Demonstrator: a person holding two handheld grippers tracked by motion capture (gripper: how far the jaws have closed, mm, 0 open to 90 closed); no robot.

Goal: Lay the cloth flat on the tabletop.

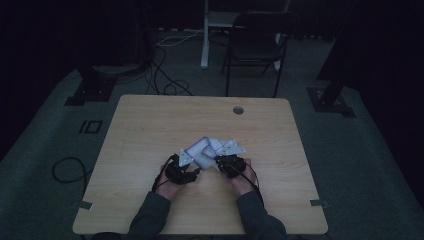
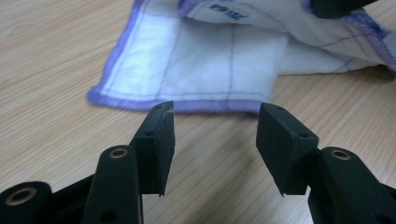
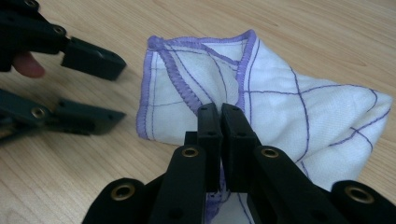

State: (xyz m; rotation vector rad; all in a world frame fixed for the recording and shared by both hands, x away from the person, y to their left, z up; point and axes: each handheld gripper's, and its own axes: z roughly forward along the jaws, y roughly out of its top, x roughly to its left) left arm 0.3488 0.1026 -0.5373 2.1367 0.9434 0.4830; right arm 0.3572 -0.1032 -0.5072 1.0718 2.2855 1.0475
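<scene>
Meanwhile right claw [image 3: 219, 112] pinches the cloth [image 3: 280, 116]; left claw [image 2: 215, 135] gapes empty beside its hem.

Both forearms reach in low over the table; the left gripper [image 2: 215, 135] holds its jaws wide apart, the right gripper [image 3: 220, 116] is clamped tight, hands close together.
</scene>
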